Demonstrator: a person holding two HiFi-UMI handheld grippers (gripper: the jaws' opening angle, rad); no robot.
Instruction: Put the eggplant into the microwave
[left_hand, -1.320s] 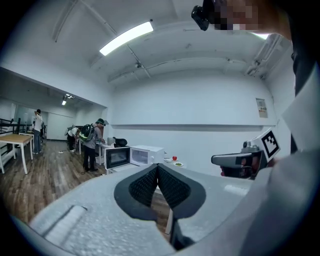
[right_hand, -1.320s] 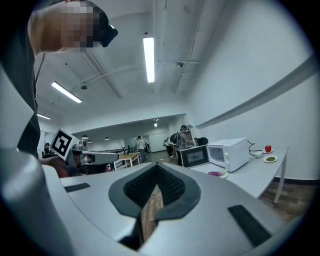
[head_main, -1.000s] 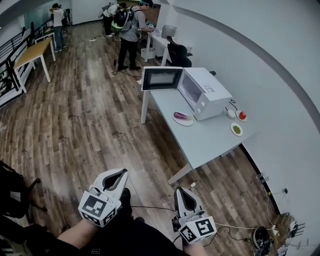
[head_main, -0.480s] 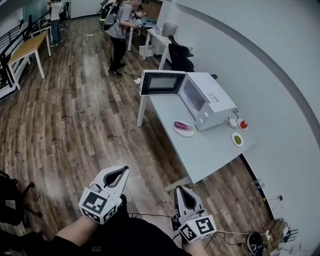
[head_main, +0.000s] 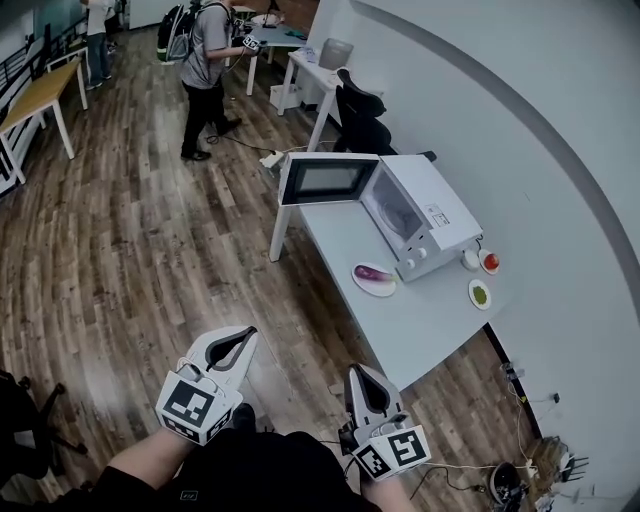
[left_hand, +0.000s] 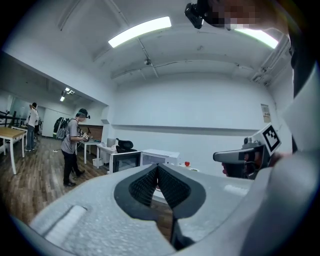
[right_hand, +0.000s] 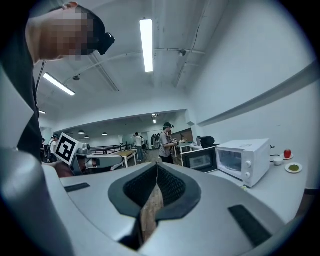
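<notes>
I am holding both grippers low over the wooden floor, well apart from the desk. The left gripper is pointing forward, its jaws pressed together at the tips with nothing between them. The right gripper is showing the same, its jaws closed and empty.

The eggplant is lying on a white plate near the middle of the desk, just beside the front of the microwave. The microwave is standing at the desk's far end, against the wall-side edge. Its door is hanging wide open over the far corner on the room side.

Along the wall-side edge, just past the microwave's knob corner, a small dish is carrying something red. A second dish nearer to me is carrying something green.

Beyond the desk's far end, a person with a backpack is standing on the floor.
</notes>
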